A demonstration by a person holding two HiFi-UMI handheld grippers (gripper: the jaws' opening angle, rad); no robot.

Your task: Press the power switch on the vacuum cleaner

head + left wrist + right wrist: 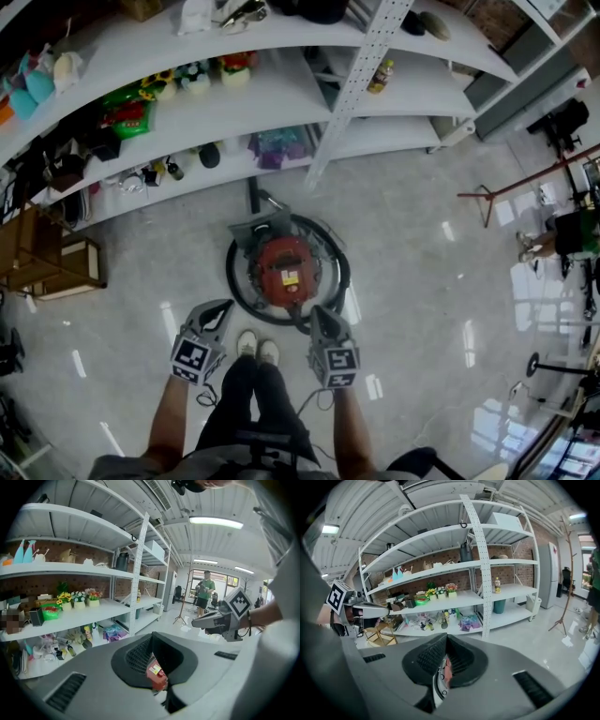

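Head view only: whole red round vacuum cleaner (pixel 284 267) on the floor, centre frame. My left gripper (pixel 223 309) and right gripper (pixel 317 312) sit just below it. Gripper views: both jaw pairs together, empty, a red sliver between.

We hold our left gripper (pixel 221 307) and right gripper (pixel 319 312) side by side, pointing down, jaws closed, empty.
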